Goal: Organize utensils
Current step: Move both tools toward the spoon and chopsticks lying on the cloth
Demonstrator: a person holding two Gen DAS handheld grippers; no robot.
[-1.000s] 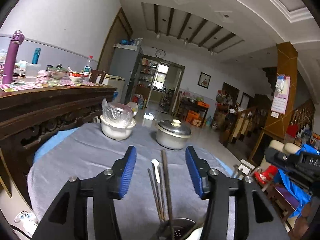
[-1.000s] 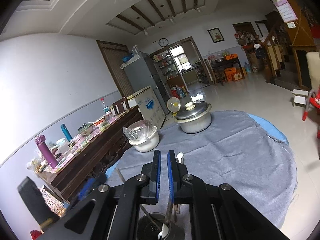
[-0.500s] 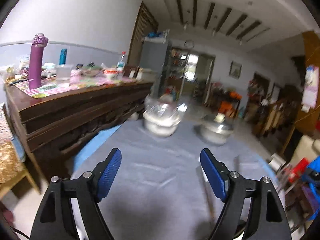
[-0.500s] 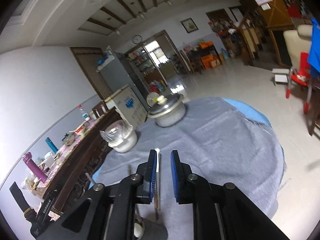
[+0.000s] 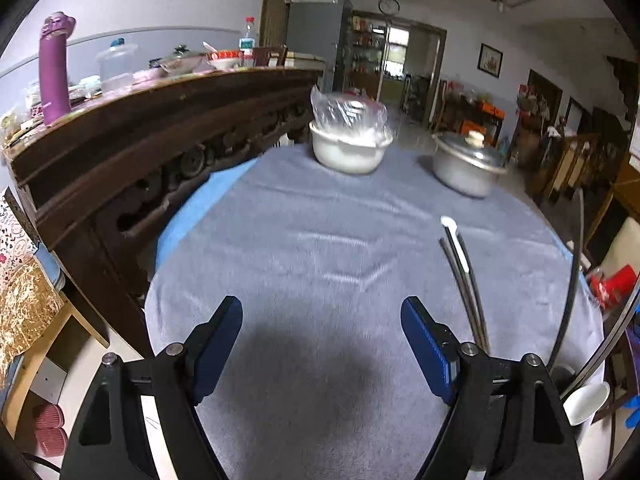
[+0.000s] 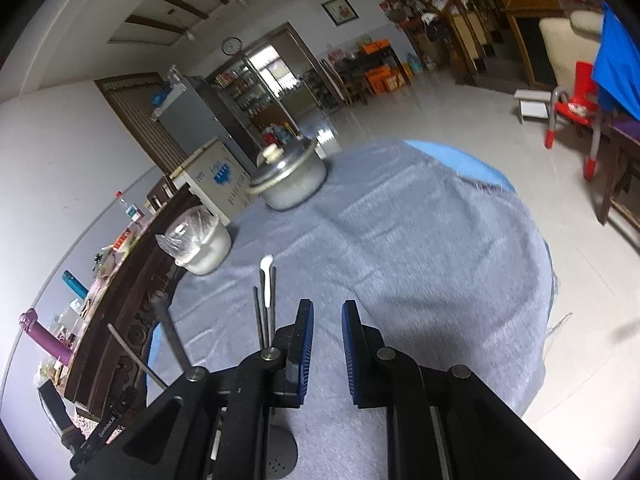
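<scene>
Grey cloth [image 5: 320, 240] covers the round surface [image 6: 460, 152], whose blue edge shows at the rim, in a large tiled living room with a dark carved sideboard [image 5: 140, 128] along one side. Both claws hover above the cloth. From the left wrist view, the left claw [image 5: 322, 344] stands spread wide with nothing between its blue pads [image 5: 424, 344], only bare cloth and a dark shadow under it. Just to its right a cluster of utensils rises: dark chopsticks [image 5: 464, 280] and a white-handled spoon [image 5: 456, 240] standing together, with a white spoon bowl [image 5: 586, 398] at the lower right edge. From the right wrist view, the right claw [image 6: 327, 344] shows a narrow gap between its pads [image 6: 352, 352], with nothing pinched there. The same chopsticks [image 6: 264, 312] and white spoon [image 6: 267, 280] stand just left of this claw, rising out of a perforated metal utensil holder [image 6: 280, 456] partly hidden beneath it. At the far side of the cloth sit a white pot [image 5: 348, 152] wrapped in clear plastic film and a lidded metal pot [image 5: 468, 168], well apart from the utensils. On the sideboard stand a purple flask [image 5: 56, 68], a clear container and some bowls. A red plastic chair [image 6: 576, 112] stands on the floor beyond the surface.
</scene>
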